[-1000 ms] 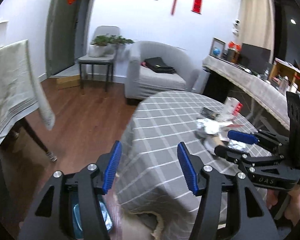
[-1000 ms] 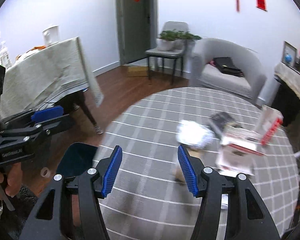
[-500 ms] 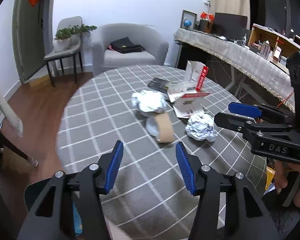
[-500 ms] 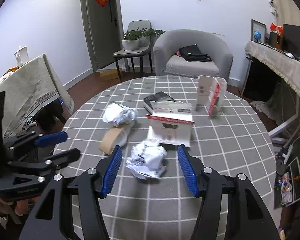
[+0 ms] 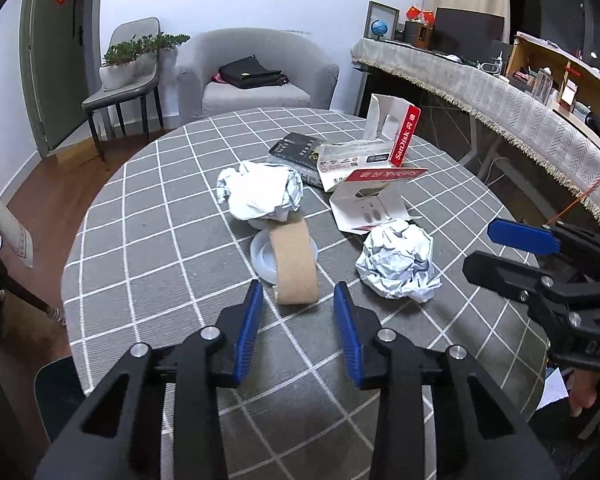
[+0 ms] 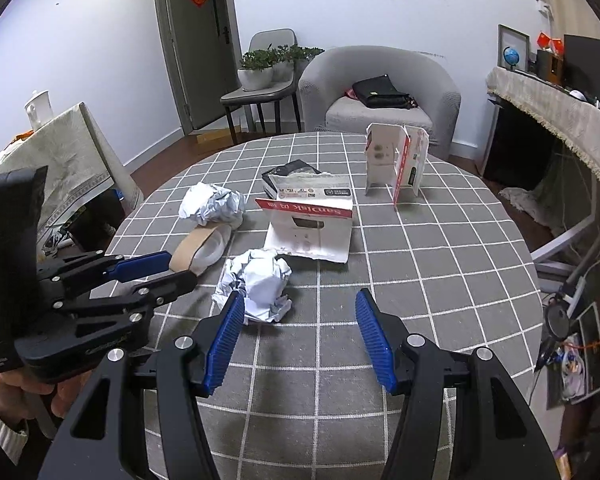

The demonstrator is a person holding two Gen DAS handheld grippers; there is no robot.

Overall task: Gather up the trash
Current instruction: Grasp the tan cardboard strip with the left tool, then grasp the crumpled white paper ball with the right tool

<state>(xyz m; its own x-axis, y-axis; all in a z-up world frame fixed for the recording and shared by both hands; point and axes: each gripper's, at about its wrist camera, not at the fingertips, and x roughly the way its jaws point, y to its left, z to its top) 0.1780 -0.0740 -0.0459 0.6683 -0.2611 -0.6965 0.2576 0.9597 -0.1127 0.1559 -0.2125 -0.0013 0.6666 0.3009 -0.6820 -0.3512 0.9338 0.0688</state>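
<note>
Trash lies on a round table with a grey checked cloth (image 5: 148,232). A brown paper strip (image 5: 294,266) lies over a white plastic lid (image 5: 262,256). A crumpled paper ball (image 5: 396,266) lies to its right, and another (image 5: 260,192) behind it. Torn red-and-white SanDisk packaging (image 5: 372,196) and a black booklet (image 5: 296,148) lie further back. My left gripper (image 5: 298,328) is open, just short of the brown strip. My right gripper (image 6: 298,338) is open, just behind the near paper ball (image 6: 258,284).
A second piece of packaging (image 6: 396,160) stands upright at the table's far side. A grey armchair (image 6: 380,92), a chair with plants (image 6: 268,76) and a cloth-covered side table (image 6: 60,160) stand beyond. A long counter (image 5: 500,96) runs along the right.
Both grippers have swung from the room and table edge toward the trash and moved closer over the table. The left gripper's fingers have narrowed somewhat. Nothing has been picked up.
</note>
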